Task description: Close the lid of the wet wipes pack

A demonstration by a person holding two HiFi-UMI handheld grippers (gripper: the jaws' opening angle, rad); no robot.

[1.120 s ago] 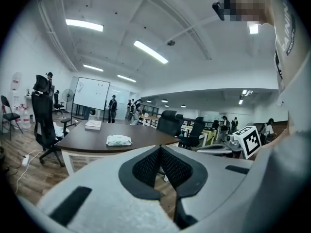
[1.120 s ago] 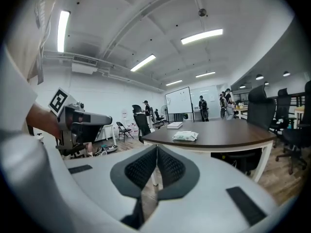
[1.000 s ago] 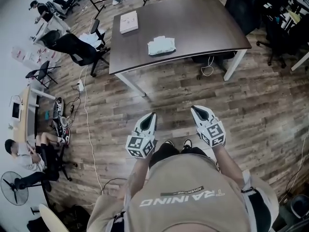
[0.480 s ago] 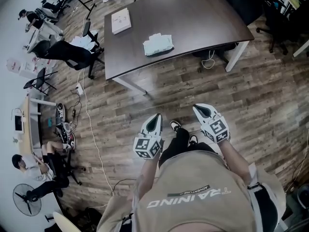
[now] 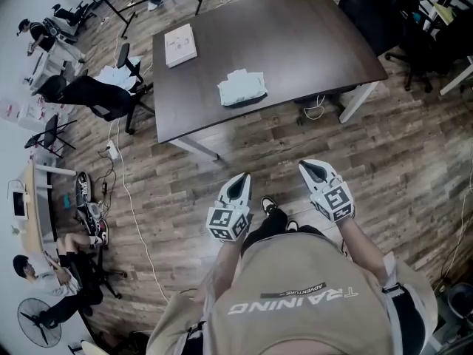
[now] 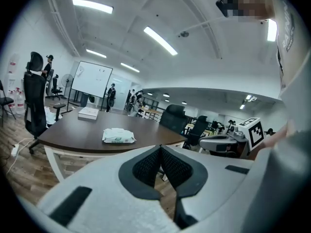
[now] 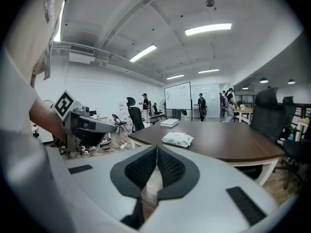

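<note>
Task not begun: wet wipes pack (image 5: pixel 242 87) lies on far table (image 5: pixel 310 28), lid state unreadable; left gripper (image 5: pixel 238 180) and right gripper (image 5: pixel 312 169), jaws together and empty, hang near the body, well apart from it

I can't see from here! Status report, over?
Left gripper and right gripper shut, empty. Wipes pack on table, untouched. Only bare floor between.

Ahead of you stands a dark table (image 5: pixel 310 43) on white legs, with a flat white box (image 5: pixel 180 45) lying near its far left corner. A black office chair (image 5: pixel 89 95) sits left of the table, a white cable (image 5: pixel 319 109) trails under its right end, and a whiteboard (image 6: pixel 92 81) stands beyond it.
</note>
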